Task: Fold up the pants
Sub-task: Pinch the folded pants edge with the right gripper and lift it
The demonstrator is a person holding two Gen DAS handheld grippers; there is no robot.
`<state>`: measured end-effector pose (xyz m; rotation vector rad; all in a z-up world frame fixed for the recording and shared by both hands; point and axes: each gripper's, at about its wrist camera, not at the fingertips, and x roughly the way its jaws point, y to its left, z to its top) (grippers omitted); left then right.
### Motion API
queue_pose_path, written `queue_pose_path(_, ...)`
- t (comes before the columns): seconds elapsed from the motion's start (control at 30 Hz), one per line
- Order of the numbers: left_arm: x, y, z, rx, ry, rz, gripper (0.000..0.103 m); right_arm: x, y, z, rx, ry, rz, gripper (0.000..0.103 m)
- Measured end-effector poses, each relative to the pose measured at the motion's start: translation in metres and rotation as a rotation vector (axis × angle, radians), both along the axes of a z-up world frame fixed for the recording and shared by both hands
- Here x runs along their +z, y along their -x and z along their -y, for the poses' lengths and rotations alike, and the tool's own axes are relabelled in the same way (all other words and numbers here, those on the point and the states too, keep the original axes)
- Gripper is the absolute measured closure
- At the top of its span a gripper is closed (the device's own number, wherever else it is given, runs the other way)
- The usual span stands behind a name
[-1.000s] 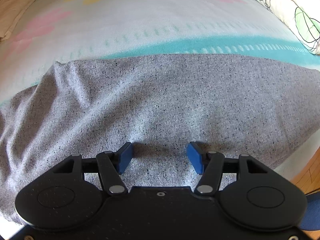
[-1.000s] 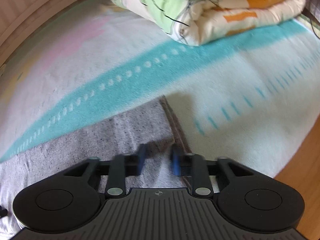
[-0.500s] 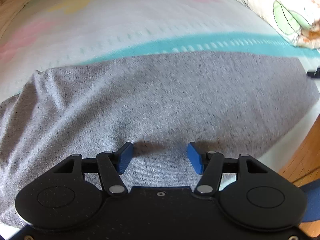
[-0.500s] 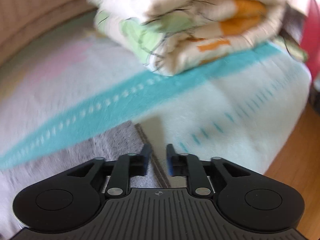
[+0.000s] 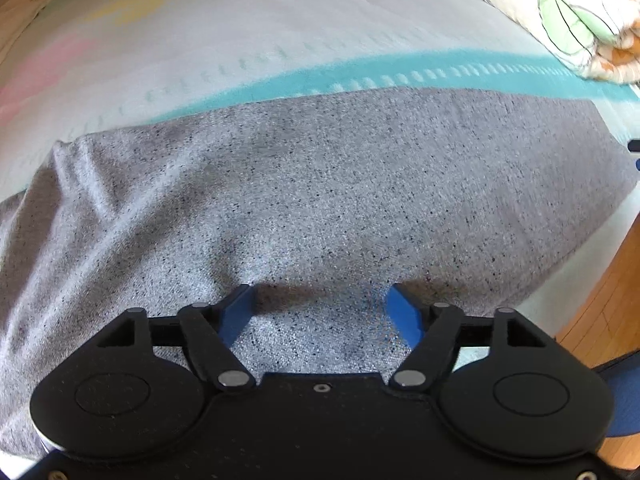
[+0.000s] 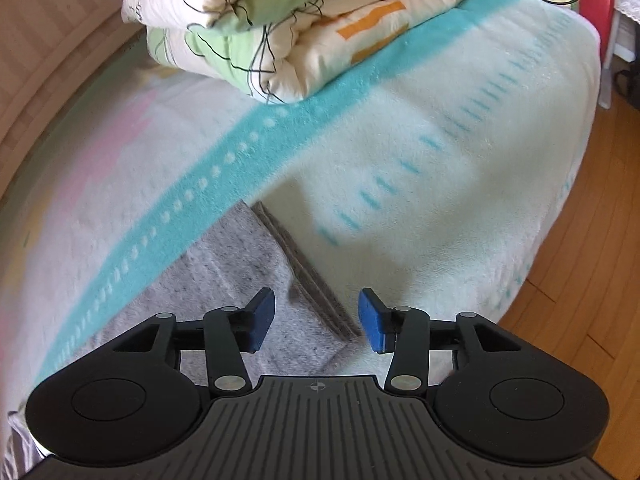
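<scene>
Grey speckled pants (image 5: pixel 320 200) lie flat across a pastel blanket on a bed, with a few wrinkles at the left. My left gripper (image 5: pixel 320 312) is open and empty, just above the near part of the pants. In the right wrist view the end of the pants (image 6: pixel 240 264) shows with its darker ribbed band (image 6: pixel 308 276). My right gripper (image 6: pixel 316 316) is open and empty, its blue fingers on either side of that band, slightly above it.
A folded floral quilt (image 6: pixel 304 20) sits at the back of the bed and also shows in the left wrist view (image 5: pixel 568 12). The blanket (image 6: pixel 440 140) has a teal stripe. Wooden floor (image 6: pixel 580 280) lies beyond the bed's right edge.
My right gripper was nearly shut at the pants' band and has opened wide and pulled back. My left gripper stayed open and shifted left over the pants.
</scene>
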<state>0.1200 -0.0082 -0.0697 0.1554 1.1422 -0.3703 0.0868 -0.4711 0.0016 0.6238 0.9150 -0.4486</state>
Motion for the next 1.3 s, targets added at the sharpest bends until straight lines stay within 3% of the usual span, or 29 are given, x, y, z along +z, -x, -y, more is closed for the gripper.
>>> queue_pose_path(0.17,-0.004,-0.004,0.002,0.005,0.009,-0.007,0.026,-0.014,0.002,0.009,-0.01,-0.109,-0.006,0.057)
queue_pose_path(0.5,-0.006,-0.007,0.002,0.01,0.015,-0.016,0.025,-0.027,0.003,0.017,-0.01,-0.201,-0.02,0.046)
queue_pose_path(0.53,-0.006,-0.007,0.002,0.012,0.017,-0.018,0.025,-0.027,0.003,0.017,-0.002,-0.222,-0.011,0.047)
queue_pose_path(0.63,-0.005,-0.006,0.0,0.011,0.018,-0.018,0.024,-0.024,0.002,0.015,0.016,-0.256,0.034,0.061)
queue_pose_path(0.77,-0.006,-0.005,0.0,0.01,0.017,-0.016,0.024,-0.021,0.003,0.017,0.022,-0.284,0.084,0.061)
queue_pose_path(0.87,-0.006,-0.005,0.001,0.01,0.017,-0.017,0.023,-0.028,0.004,0.02,-0.003,-0.263,-0.006,0.061)
queue_pose_path(1.13,-0.006,-0.007,0.0,0.01,0.02,-0.028,0.023,-0.033,0.017,0.023,-0.022,-0.362,-0.029,0.06)
queue_pose_path(1.3,-0.006,-0.006,0.0,0.009,0.019,-0.029,0.022,-0.031,0.01,0.026,-0.06,-0.361,0.048,0.06)
